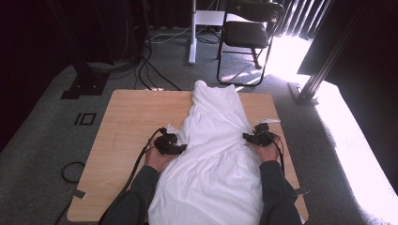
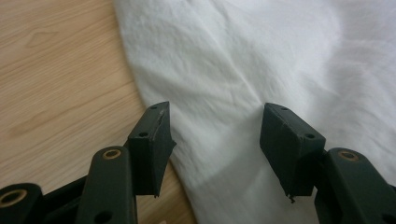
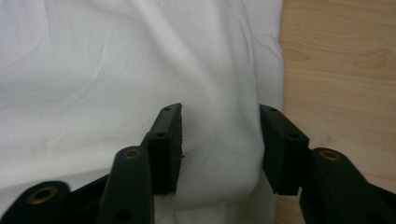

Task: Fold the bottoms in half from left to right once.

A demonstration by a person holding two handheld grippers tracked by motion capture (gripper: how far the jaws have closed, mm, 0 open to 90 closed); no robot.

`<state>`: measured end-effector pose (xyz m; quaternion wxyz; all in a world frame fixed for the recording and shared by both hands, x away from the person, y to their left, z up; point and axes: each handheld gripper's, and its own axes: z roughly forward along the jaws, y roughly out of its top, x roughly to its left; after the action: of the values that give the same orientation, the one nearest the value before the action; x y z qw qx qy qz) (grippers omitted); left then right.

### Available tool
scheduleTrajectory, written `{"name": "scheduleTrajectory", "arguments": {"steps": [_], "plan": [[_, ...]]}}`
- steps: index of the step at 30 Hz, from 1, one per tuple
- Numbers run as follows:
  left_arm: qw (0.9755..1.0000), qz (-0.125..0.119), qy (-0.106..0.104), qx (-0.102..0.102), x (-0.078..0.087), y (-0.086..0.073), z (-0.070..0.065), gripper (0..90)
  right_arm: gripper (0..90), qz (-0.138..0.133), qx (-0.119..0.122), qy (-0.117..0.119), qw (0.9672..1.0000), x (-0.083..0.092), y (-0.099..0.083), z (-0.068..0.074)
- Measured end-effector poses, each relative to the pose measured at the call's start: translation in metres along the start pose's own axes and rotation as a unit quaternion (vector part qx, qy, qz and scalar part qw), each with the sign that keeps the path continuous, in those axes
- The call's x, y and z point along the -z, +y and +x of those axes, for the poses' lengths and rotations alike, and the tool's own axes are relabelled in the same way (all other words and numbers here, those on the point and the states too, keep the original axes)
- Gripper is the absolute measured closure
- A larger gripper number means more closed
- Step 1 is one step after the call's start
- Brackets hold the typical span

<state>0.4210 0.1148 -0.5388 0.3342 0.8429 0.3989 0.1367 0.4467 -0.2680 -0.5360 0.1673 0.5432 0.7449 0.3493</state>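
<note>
light: daylight from upper right | glare: floor blown out | room: dim | focus: soft

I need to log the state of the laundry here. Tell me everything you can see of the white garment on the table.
The white garment looks like a dress of thin, softly creased cotton-like cloth. It lies flat along the wooden table, its narrow bodice at the far edge and its wide gathered skirt running toward the person and over the near edge. The left gripper stands open over its left edge; the right gripper straddles a raised fold at its right edge, jaws apart.
</note>
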Motion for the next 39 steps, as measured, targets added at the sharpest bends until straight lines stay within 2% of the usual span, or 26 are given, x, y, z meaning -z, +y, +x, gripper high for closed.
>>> {"name": "scheduleTrajectory", "arguments": {"steps": [3, 8, 9, 10, 11, 13, 16, 18, 20, 21, 22, 24, 25, 26, 27, 28, 29, 30, 31, 33, 34, 35, 36, 39], "plan": [[1.0000, 0.006, 0.003, 0.003, -0.005, 0.001, 0.000, 45.2, 47.0, -0.013, -0.022, -0.004, 0.9997, 0.011, -0.007, 0.004], [0.9997, 0.017, 0.014, -0.006, -0.007, 0.004, -0.002, 46.7, 46.1, -0.024, -0.010, -0.004, 0.9997, 0.029, -0.018, 0.011], [0.9995, 0.020, 0.021, -0.012, -0.008, 0.006, -0.004, 48.4, 47.1, -0.028, -0.012, 0.007, 0.9995, 0.032, -0.020, 0.012], [0.9995, 0.022, 0.020, -0.013, -0.008, 0.007, -0.005, 50.7, 47.3, -0.024, -0.011, 0.028, 0.9993, 0.032, -0.023, 0.013], [0.9995, 0.021, 0.020, -0.011, -0.009, 0.008, -0.007, 54.3, 47.6, -0.015, -0.001, 0.032, 0.9994, 0.031, -0.024, 0.016], [0.9996, 0.020, 0.016, -0.013, -0.010, 0.009, -0.011, 61.7, 52.5, 0.010, 0.019, 0.029, 0.9993, 0.026, -0.026, 0.020], [0.9996, 0.020, 0.010, -0.016, -0.011, 0.010, -0.014, 73.1, 74.1, 0.030, 0.045, 0.030, 0.9981, 0.022, -0.028, 0.025], [0.9996, 0.020, 0.007, -0.018, -0.011, 0.010, -0.013, 74.8, 84.5, 0.036, 0.063, -0.008, 0.9973, 0.025, -0.027, 0.027], [0.9996, 0.020, 0.007, -0.016, -0.010, 0.010, -0.012, 77.9, 89.0, 0.031, 0.065, -0.049, 0.9962, 0.032, -0.027, 0.024], [0.9996, 0.020, 0.010, -0.019, -0.010, 0.010, -0.012, 79.5, 90.0, 0.031, 0.066, -0.074, 0.9946, 0.035, -0.027, 0.022], [0.9995, 0.020, 0.011, -0.022, -0.010, 0.009, -0.012, 80.3, 90.0, 0.030, 0.064, -0.101, 0.9924, 0.037, -0.027, 0.018], [0.9996, 0.020, 0.011, -0.018, -0.009, 0.009, -0.012, 80.3, 89.1, 0.038, 0.045, -0.120, 0.9910, 0.039, -0.029, 0.009], [0.9996, 0.020, 0.011, -0.017, -0.010, 0.009, -0.012, 80.4, 82.4, 0.036, 0.032, -0.116, 0.9921, 0.040, -0.030, 0.005], [0.9996, 0.020, 0.012, -0.018, -0.010, 0.009, -0.012, 80.4, 71.0, 0.016, 0.015, -0.091, 0.9956, 0.043, -0.030, 0.002], [0.9996, 0.020, 0.011, -0.018, -0.010, 0.009, -0.012, 80.4, 64.3, -0.012, -0.001, -0.047, 0.9988, 0.046, -0.031, 0.002], [0.9996, 0.020, 0.011, -0.017, -0.010, 0.009, -0.012, 80.3, 59.9, -0.034, -0.014, 0.008, 0.9993, 0.048, -0.030, 0.002], [0.9996, 0.021, 0.010, -0.018, -0.009, 0.009, -0.012, 80.3, 53.8, -0.032, -0.015, 0.035, 0.9988, 0.046, -0.030, 0.005], [0.9996, 0.021, 0.010, -0.018, -0.009, 0.009, -0.012, 80.3, 51.8, -0.022, -0.002, 0.036, 0.9991, 0.044, -0.029, 0.009], [0.9996, 0.020, 0.011, -0.018, -0.010, 0.009, -0.012, 80.3, 51.8, -0.006, 0.027, 0.022, 0.9994, 0.039, -0.030, 0.017], [0.9996, 0.020, 0.011, -0.018, -0.010, 0.009, -0.012, 80.4, 54.8, 0.029, 0.049, 0.012, 0.9983, 0.029, -0.033, 0.023], [0.9996, 0.020, 0.011, -0.018, -0.010, 0.009, -0.012, 80.4, 66.6, 0.045, 0.059, 0.016, 0.9971, 0.024, -0.036, 0.026], [0.9996, 0.019, 0.011, -0.018, -0.010, 0.009, -0.012, 80.4, 76.4, 0.051, 0.068, 0.005, 0.9964, 0.023, -0.037, 0.029], [0.9996, 0.020, 0.011, -0.017, -0.010, 0.009, -0.012, 80.4, 84.5, 0.056, 0.071, -0.017, 0.9957, 0.024, -0.038, 0.031], [0.9997, 0.016, 0.009, -0.014, -0.010, 0.008, -0.011, 80.3, 88.0, 0.052, 0.044, -0.066, 0.9955, 0.039, -0.040, 0.028]]}}
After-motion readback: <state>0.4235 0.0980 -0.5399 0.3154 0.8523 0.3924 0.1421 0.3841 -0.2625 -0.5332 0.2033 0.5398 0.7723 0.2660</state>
